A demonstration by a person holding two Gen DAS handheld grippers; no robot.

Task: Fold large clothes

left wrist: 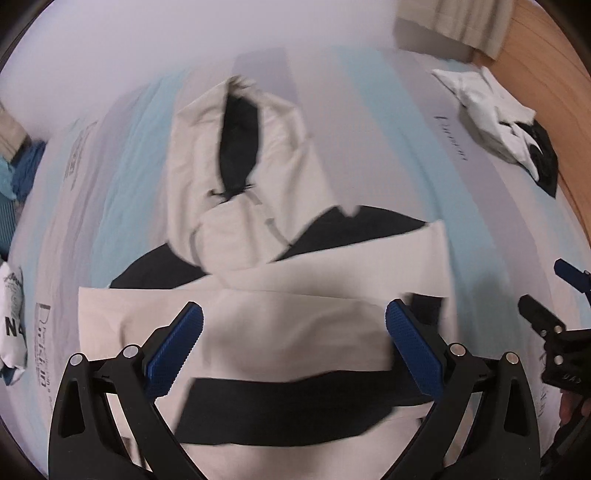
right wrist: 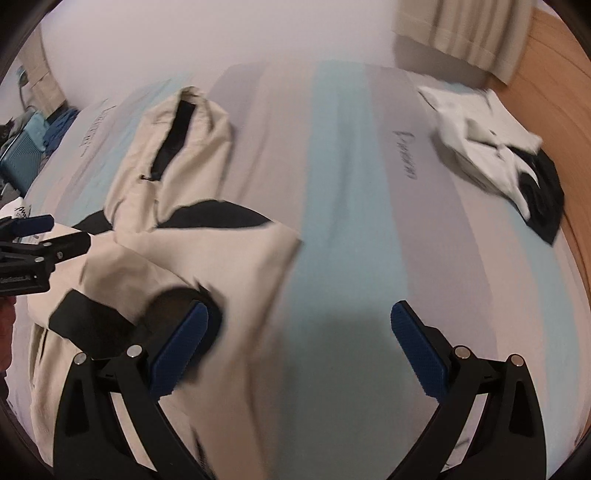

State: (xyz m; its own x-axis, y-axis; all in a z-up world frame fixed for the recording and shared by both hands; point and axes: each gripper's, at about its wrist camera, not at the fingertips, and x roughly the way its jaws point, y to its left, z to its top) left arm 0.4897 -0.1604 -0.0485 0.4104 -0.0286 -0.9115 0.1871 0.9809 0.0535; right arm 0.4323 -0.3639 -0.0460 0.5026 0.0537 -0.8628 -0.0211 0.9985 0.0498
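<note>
Left wrist view
Left gripper (left wrist: pixel 293 350): jaws spread wide, nothing between the blue pads; it hangs over the lower middle of the hoodie.
Hoodie (left wrist: pixel 280 295): cream with black panels, lying flat on the bed in the centre of the view. Its sleeves are folded across the body. A black band crosses the hem nearest the camera.
Hood (left wrist: pixel 240 147): points away from the camera, its black lining showing through the opening.
Bed (left wrist: pixel 369 122): covered by a sheet with pale blue, grey and white stripes and some printed lettering.
Pile (left wrist: pixel 498 122): white and black clothes at the far right edge of the bed, well apart from the hoodie.
Right gripper (left wrist: pixel 554 295): seen at the right edge, beside the hoodie; from here I cannot tell how its jaws stand.
Curtain (left wrist: pixel 454 26): beige, top right, above a wooden floor (left wrist: pixel 546 74).

Right wrist view
Right gripper (right wrist: pixel 299 347): jaws spread wide and holding nothing; the left pad sits over the hoodie's right edge, the right pad over bare sheet.
Hoodie (right wrist: pixel 207 258): fills the left half of the view, hood at the far end.
Left gripper (right wrist: pixel 37 232): at the left edge, above the hoodie.
Pile (right wrist: pixel 491 147): far right on the bed.
Sharpness: both views are blurred.
</note>
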